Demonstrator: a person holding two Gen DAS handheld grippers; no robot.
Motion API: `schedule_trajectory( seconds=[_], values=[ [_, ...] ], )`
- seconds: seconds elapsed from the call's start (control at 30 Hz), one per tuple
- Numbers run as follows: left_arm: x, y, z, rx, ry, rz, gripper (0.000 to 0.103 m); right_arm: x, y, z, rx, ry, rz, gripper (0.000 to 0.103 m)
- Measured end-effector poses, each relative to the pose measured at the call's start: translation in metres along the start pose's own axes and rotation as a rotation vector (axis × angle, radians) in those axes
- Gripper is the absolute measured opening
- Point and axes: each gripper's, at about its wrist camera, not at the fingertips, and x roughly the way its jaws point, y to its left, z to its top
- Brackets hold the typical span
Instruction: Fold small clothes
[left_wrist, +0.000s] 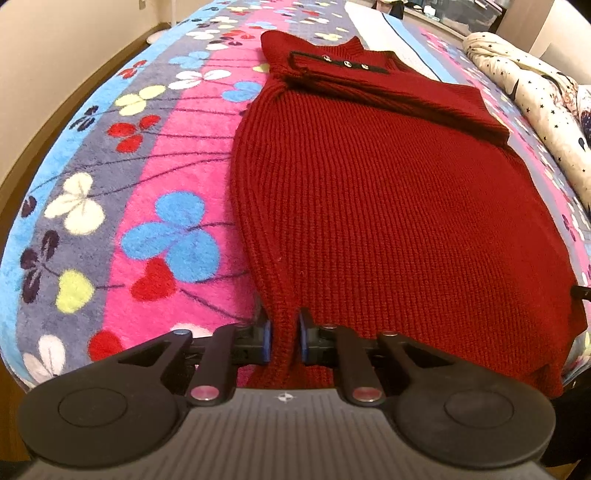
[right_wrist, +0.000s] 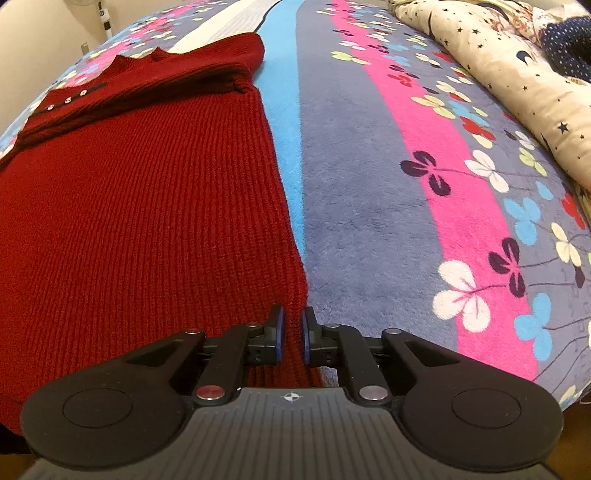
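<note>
A dark red ribbed knit sweater (left_wrist: 388, 192) lies flat on a flowered blanket, its sleeves folded across the chest below a buttoned black-trimmed collar (left_wrist: 343, 64). My left gripper (left_wrist: 284, 336) is shut on the sweater's near left hem corner. My right gripper (right_wrist: 292, 334) is shut on the sweater's (right_wrist: 140, 221) near right hem corner. The hem hangs over the near edge of the bed in both views.
The sweater rests on a fleece blanket (left_wrist: 147, 192) with pink, blue and grey stripes and flowers. A cream star-print quilt (right_wrist: 517, 74) is bunched along the right side. The floor and a wall (left_wrist: 55, 55) lie to the left of the bed.
</note>
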Motion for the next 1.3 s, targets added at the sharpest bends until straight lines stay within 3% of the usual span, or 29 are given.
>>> schedule_trajectory(
  seconds=[0.27,0.4,0.6,0.73,0.9,1.13,1.3],
  values=[
    [0.003,-0.005,-0.002,0.035,0.008,0.022,0.017,0.002,0.005,-0.001,-0.035,0.007,-0.01,0.013],
    [-0.001,-0.005,-0.002,0.032,-0.018,0.012,0.012,0.0,0.0,0.0,-0.008,-0.008,0.003,0.008],
    [-0.023,-0.014,0.003,0.073,-0.123,-0.046,0.011,-0.029,-0.011,0.008,0.093,-0.163,0.098,0.007],
    [-0.056,-0.022,0.007,0.109,-0.236,-0.095,0.01,-0.063,-0.02,0.014,0.145,-0.302,0.163,0.006],
    [-0.106,-0.025,0.009,0.127,-0.343,-0.142,0.009,-0.108,-0.037,0.018,0.204,-0.414,0.242,0.005],
    [-0.182,-0.016,0.004,0.115,-0.407,-0.319,0.009,-0.183,-0.067,-0.007,0.297,-0.558,0.399,0.004],
    [-0.24,0.005,-0.008,0.08,-0.455,-0.423,0.009,-0.242,-0.094,-0.029,0.314,-0.657,0.465,0.004]
  ],
)
